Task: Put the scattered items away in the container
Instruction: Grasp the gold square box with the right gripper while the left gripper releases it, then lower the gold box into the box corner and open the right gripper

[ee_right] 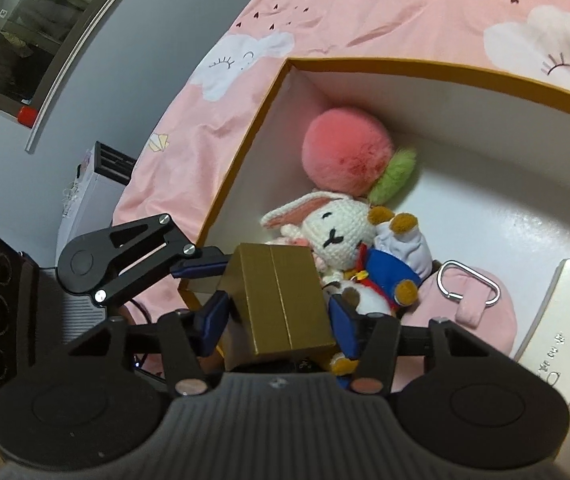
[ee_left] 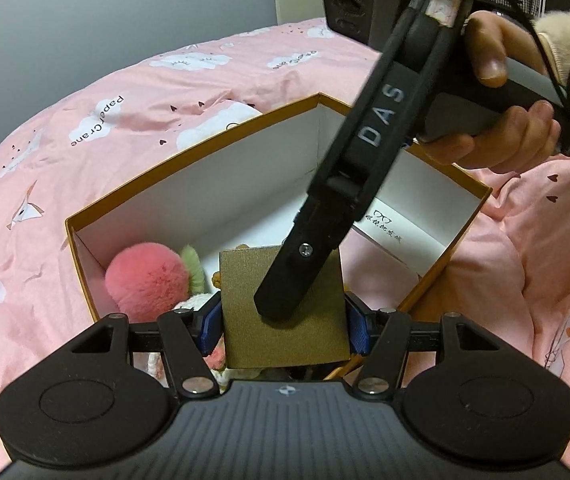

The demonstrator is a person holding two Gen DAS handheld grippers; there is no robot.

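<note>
Gold cardboard box, at lower centre of both frames, hangs over the near corner of the orange-rimmed container on the pink bed. Both pairs of fingers clamp it at once: the left gripper fairly wide across it, the right gripper at a narrower span. If either lets go unevenly, the box could tip onto the crochet rabbit and pink pom-pom, or catch the rim and fall outside.
</note>
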